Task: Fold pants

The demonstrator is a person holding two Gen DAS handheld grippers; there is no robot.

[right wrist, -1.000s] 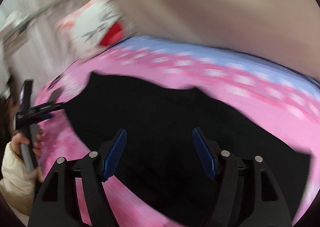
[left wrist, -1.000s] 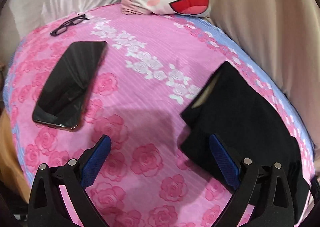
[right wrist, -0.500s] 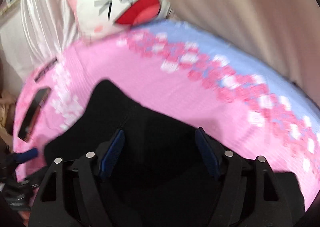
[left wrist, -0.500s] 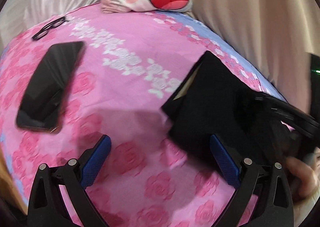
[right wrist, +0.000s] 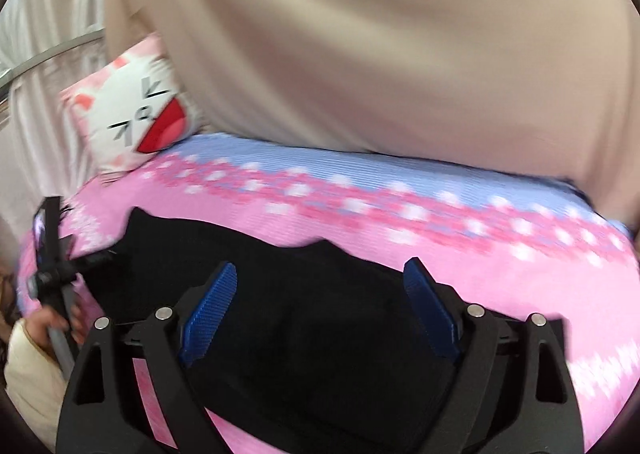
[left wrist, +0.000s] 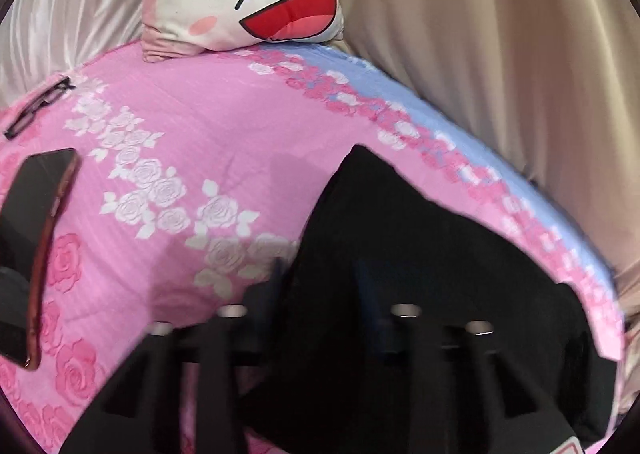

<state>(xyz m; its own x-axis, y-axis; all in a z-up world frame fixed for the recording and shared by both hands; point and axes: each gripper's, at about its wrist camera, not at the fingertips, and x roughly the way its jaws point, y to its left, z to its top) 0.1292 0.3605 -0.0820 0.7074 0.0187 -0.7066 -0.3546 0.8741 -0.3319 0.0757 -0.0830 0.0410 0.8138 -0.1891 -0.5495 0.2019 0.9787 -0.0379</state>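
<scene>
Two tools over black pants [right wrist: 304, 318] spread along the bed's [left wrist: 240, 133] far edge: left tool [left wrist: 320, 286] blurred, jaw spacing impossible to tell, right tool [right wrist: 320, 306] spread wide; judged mid-fold, next needing a pinch on the cloth's edge.

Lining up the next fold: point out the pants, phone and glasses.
pants [left wrist: 420, 254], left wrist view, middle of the black fabric.
phone [left wrist: 32, 213], left wrist view, dark screen.
glasses [left wrist: 38, 106], left wrist view, black frame.
</scene>
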